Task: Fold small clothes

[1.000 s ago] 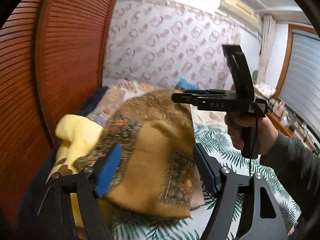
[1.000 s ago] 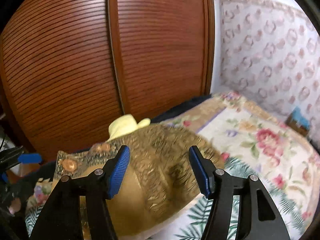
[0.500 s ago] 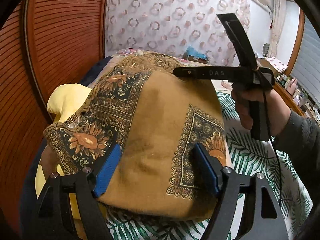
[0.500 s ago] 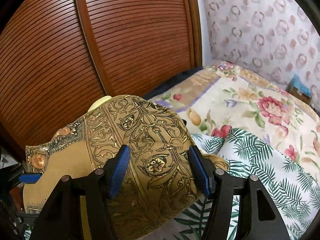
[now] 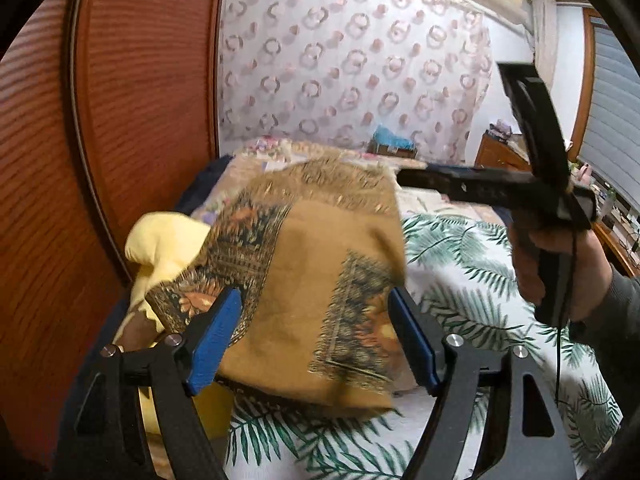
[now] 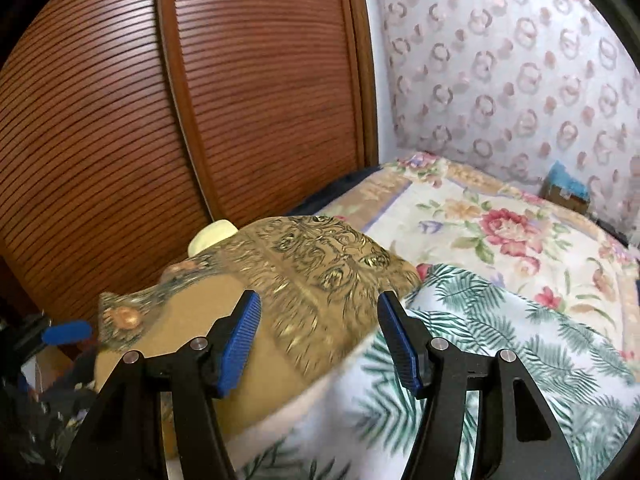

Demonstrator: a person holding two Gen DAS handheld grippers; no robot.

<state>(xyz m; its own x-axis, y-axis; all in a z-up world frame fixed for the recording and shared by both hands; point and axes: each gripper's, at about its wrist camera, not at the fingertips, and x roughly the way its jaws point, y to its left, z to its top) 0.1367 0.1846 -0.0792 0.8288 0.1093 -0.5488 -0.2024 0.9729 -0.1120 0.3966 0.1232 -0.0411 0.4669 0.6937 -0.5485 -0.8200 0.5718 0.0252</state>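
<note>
A mustard-brown patterned cloth [image 5: 316,280] is seen draped in a rounded mound on the palm-leaf bedsheet [image 5: 460,280], with its lower edge hanging over the sheet's near side. Dark ornamental borders with orange flower motifs are printed along its left side, gold scrollwork across its far part, and a framed dark panel near its right edge. A pale yellow garment [image 5: 164,240] is bunched partly under it, at the sheet's left end.
</note>
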